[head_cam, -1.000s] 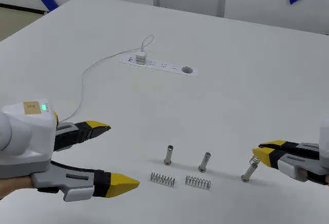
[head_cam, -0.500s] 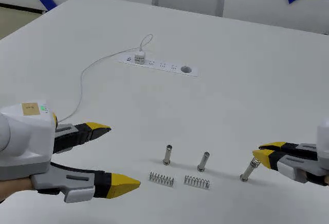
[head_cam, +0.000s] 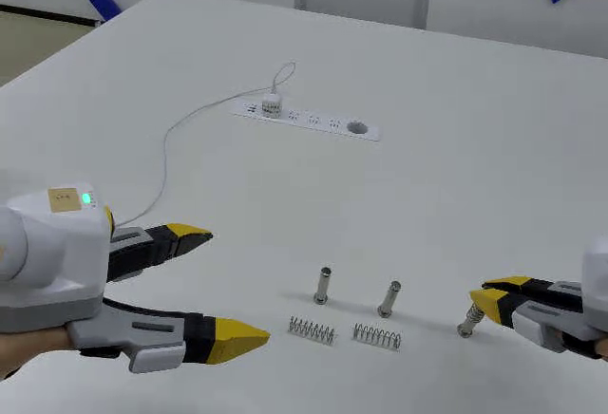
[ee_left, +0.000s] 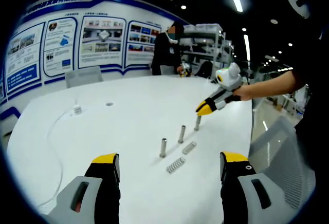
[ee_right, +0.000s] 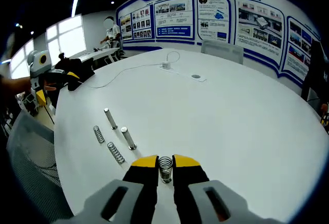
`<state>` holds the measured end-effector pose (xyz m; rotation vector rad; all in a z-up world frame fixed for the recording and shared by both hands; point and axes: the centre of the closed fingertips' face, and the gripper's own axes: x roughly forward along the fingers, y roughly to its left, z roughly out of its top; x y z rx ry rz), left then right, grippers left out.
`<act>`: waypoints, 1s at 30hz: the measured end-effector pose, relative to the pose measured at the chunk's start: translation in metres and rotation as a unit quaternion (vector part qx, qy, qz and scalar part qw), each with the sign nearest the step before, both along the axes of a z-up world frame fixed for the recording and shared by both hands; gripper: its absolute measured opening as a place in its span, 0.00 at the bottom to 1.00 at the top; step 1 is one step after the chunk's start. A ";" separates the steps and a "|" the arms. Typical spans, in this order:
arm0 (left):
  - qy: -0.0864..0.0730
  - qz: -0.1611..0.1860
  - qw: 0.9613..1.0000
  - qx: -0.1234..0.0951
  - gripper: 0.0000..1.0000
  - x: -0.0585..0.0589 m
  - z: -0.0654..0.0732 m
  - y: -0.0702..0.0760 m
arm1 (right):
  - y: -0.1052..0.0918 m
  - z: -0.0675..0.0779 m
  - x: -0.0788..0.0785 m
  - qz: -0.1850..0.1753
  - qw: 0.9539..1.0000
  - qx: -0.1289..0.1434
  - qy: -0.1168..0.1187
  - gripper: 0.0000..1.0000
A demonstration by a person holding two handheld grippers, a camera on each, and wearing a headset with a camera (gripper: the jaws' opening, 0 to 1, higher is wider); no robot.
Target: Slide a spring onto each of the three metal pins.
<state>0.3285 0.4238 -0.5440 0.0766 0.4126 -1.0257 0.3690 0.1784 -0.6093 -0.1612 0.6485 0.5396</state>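
Lower right of the head view: the third pin [head_cam: 465, 324] leans on the desk [head_cam: 456, 148] with a spring [ee_right: 165, 168] on it.
- Change: a second ago the spring sat at the pin's top with bare shaft showing below. Now the coils reach well down and little shaft shows. Camera has shifted too, but the spring's place on the pin is what differs.
- Judgement: first pin nearly done, two to go.
- Right tongs [ee_right: 165, 162]: nearly closed, yellow tips pinching the spring from both sides, as the right gripper view shows.
- Left of these, low centre: two bare pins [head_cam: 323, 284] [head_cam: 389, 297] stand upright, with two loose springs [head_cam: 313, 330] [head_cam: 377, 337] lying flat just in front.
- Left tongs [head_cam: 237, 287]: lower left, spread wide, holding nothing, well apart from the pins.
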 end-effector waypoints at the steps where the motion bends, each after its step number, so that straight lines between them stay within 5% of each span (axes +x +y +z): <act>1: 0.000 0.000 1.000 -0.003 0.82 0.001 0.001 -0.002 | 0.000 -0.002 0.000 0.000 1.000 -0.001 0.001 0.11; 14: 0.005 -0.011 1.000 0.010 0.82 -0.001 -0.002 -0.007 | 0.004 -0.022 -0.001 0.003 1.000 -0.005 0.003 0.11; 30: -0.012 -0.004 1.000 0.008 0.82 -0.004 0.014 -0.002 | 0.008 -0.016 -0.004 0.008 1.000 -0.014 -0.012 0.13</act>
